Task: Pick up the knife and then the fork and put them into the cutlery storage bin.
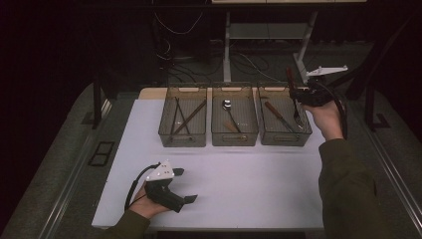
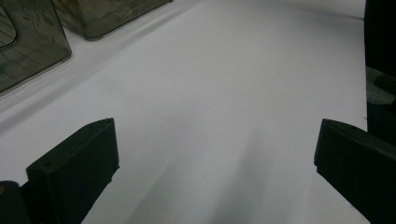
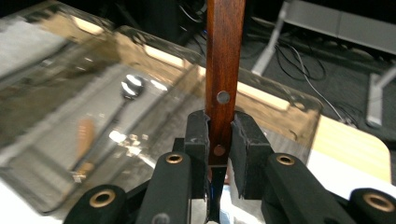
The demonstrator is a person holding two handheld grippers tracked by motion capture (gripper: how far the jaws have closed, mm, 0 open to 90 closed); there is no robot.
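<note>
Your right gripper (image 1: 297, 94): jaws clamped on the wooden handle of a fork (image 3: 224, 70), held upright over the rightmost of three bins (image 1: 283, 134), tines pointing down into it. Your left gripper (image 1: 185, 185): jaws wide apart, holding nothing, resting on the white surface (image 1: 249, 174), well apart from the bins.
</note>
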